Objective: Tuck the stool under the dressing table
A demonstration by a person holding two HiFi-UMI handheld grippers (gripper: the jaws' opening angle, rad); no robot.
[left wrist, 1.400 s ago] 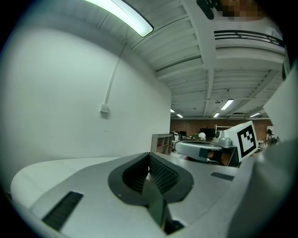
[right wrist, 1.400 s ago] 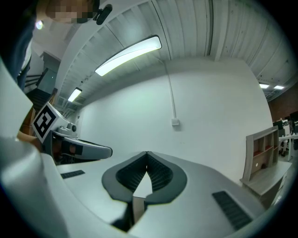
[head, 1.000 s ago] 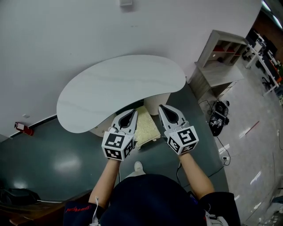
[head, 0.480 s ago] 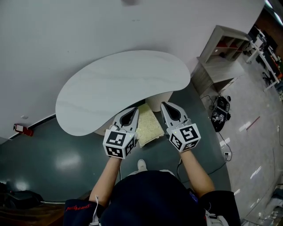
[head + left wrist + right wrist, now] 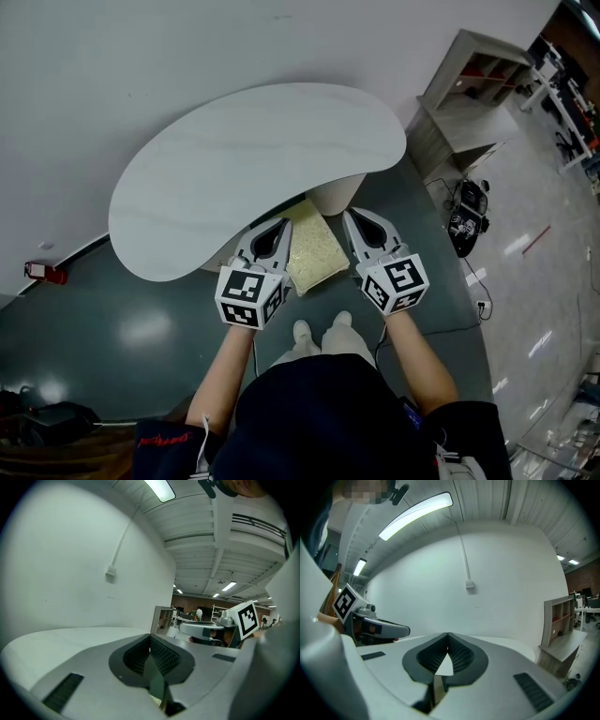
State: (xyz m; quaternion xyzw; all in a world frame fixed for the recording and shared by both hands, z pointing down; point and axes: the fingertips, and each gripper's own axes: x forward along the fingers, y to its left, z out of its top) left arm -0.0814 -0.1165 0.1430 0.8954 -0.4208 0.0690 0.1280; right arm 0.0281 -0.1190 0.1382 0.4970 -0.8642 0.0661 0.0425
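Observation:
The white kidney-shaped dressing table (image 5: 253, 159) stands against the wall. The stool (image 5: 314, 251), with a cream fuzzy seat, sits on the floor in front of me, its far part hidden under the table top. My left gripper (image 5: 281, 223) lies along the stool's left side and my right gripper (image 5: 350, 216) along its right side. Both are shut with nothing between their jaws. In the left gripper view the left gripper (image 5: 150, 635) points over the table top (image 5: 56, 639). The right gripper (image 5: 448, 634) also points at the table (image 5: 501, 641).
A wooden shelf unit (image 5: 469, 84) stands to the right of the table. A black device with cables (image 5: 466, 230) lies on the floor near it. A red object (image 5: 47, 272) sits by the wall at left. My shoes (image 5: 319, 330) are just behind the stool.
The stool has slid further under the table with both grippers alongside it. I have stepped forward, and my shoes now show behind the stool.

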